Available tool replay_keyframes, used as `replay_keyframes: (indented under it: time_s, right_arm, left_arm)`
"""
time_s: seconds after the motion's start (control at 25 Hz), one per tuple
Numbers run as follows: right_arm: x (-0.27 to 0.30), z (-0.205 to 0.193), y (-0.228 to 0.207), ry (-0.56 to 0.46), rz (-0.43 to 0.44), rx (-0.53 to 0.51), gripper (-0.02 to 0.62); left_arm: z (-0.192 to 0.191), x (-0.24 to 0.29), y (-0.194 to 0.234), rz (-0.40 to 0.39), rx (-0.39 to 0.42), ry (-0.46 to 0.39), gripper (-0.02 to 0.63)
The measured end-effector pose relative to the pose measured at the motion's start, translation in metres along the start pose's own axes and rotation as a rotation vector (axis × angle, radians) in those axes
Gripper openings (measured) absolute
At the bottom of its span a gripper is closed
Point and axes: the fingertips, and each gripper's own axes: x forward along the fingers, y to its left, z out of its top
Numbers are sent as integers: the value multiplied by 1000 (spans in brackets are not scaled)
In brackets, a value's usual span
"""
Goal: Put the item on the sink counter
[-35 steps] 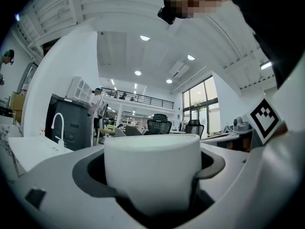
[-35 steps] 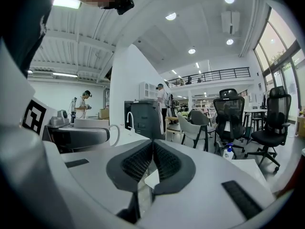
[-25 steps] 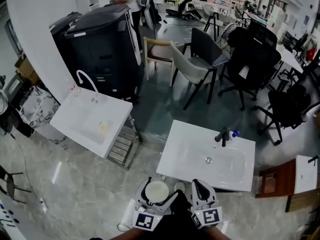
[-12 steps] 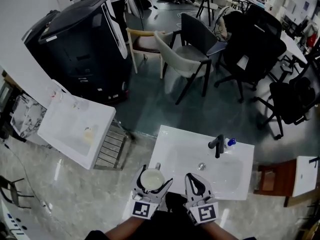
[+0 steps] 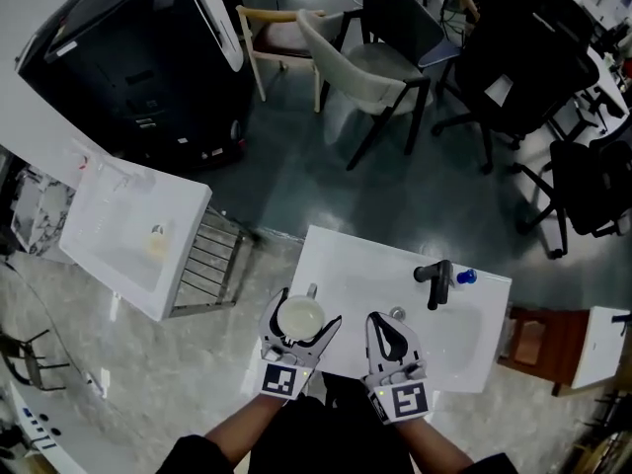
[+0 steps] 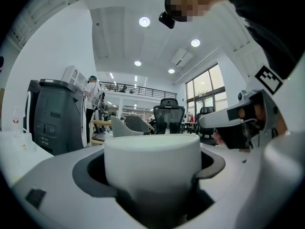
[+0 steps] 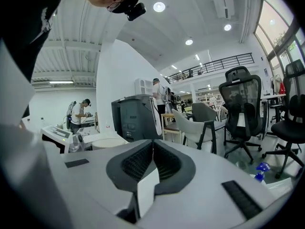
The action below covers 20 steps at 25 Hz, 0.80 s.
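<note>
A white mug (image 5: 300, 315) sits between the jaws of my left gripper (image 5: 301, 316), which is shut on it; the mug's handle points away from me. In the left gripper view the mug (image 6: 152, 168) fills the space between the jaws. The mug hangs over the near left part of the white sink counter (image 5: 341, 260). My right gripper (image 5: 389, 335) is beside it over the counter's near edge, shut with nothing between its jaws, which meet in the right gripper view (image 7: 153, 149). A black faucet (image 5: 437, 280) stands at the counter's far right.
A blue-capped bottle (image 5: 465, 277) stands next to the faucet. A second white sink (image 5: 118, 235) is at the left, with a metal rack (image 5: 209, 261) between the two. Chairs (image 5: 370, 62) and a big black machine (image 5: 128, 57) stand beyond.
The view has moved closer to the sink counter. Both grippers, before short of its near edge, are now over it, the left still holding the mug.
</note>
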Motion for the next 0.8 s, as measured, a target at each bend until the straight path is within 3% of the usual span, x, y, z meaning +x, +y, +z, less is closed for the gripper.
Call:
replay_keyframes:
  time_s: [0.44,0.68,0.8]
  right_arm:
    - [42,-24,-30,73,31,33,34]
    - [64,-33,-46,72,29,56,33]
    - [73,-38,-51,76,43,62,34]
  left_arm:
    - [-50,74,23,-18,61,-26,456]
    - [-78,102,36,20,-11,-7,456]
    - [-88,118,39,18,-4,-3,456]
